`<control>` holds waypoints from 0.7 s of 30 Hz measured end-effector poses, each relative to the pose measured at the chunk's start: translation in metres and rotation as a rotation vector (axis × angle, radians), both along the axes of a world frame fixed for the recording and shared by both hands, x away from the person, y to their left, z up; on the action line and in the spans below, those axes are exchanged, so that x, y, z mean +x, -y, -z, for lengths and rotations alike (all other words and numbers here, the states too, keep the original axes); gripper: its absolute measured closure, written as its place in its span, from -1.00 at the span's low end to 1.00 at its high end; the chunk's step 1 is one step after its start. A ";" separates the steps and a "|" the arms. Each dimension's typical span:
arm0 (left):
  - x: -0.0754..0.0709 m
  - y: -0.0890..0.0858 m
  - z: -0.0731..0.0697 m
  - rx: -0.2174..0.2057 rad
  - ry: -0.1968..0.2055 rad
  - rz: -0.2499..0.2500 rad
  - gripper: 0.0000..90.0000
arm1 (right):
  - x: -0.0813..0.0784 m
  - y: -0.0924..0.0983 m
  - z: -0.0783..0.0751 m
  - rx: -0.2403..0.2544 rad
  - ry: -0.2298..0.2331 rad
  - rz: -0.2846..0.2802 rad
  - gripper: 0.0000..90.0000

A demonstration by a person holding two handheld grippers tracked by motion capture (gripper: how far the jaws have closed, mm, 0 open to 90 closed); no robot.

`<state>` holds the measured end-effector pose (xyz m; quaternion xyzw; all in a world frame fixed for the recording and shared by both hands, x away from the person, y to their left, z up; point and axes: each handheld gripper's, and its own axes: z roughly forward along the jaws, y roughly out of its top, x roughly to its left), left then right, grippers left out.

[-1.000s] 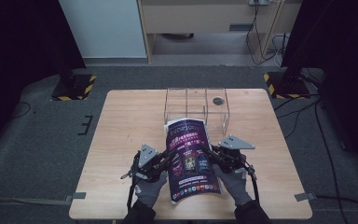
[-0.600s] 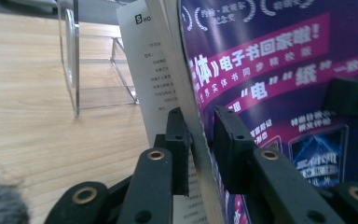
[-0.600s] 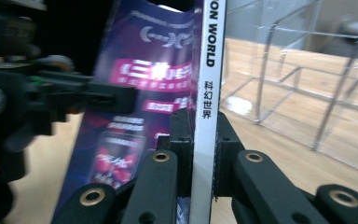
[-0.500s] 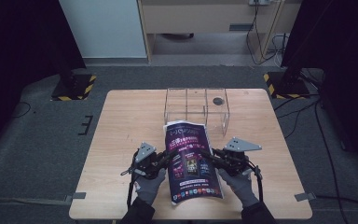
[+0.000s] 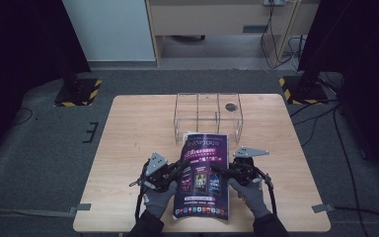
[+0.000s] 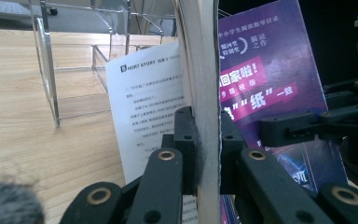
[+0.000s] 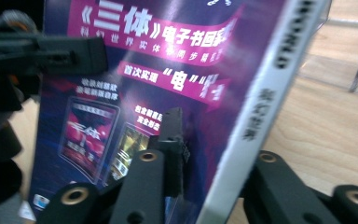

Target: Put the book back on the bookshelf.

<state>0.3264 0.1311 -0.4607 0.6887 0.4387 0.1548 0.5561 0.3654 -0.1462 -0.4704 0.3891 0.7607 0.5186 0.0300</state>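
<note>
Both hands (image 5: 160,190) low, flanking magazine (image 5: 203,175)

A light wooden rectangular table (image 5: 128,143) stands on grey carpet. A clear acrylic compartmented rack (image 5: 207,117) rests on its far middle, a small dark round disc (image 5: 230,106) lying within the rack's right compartment.
</note>
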 end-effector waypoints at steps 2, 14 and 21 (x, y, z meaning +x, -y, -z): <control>0.000 -0.001 -0.001 0.004 -0.004 -0.003 0.82 | 0.000 0.001 -0.001 0.017 -0.015 -0.002 0.75; -0.001 -0.017 -0.003 -0.008 -0.020 -0.010 0.60 | -0.009 0.003 -0.017 0.095 0.001 -0.032 0.84; -0.006 -0.033 -0.007 -0.014 0.012 -0.041 0.42 | -0.016 -0.001 -0.032 0.127 0.031 -0.060 0.84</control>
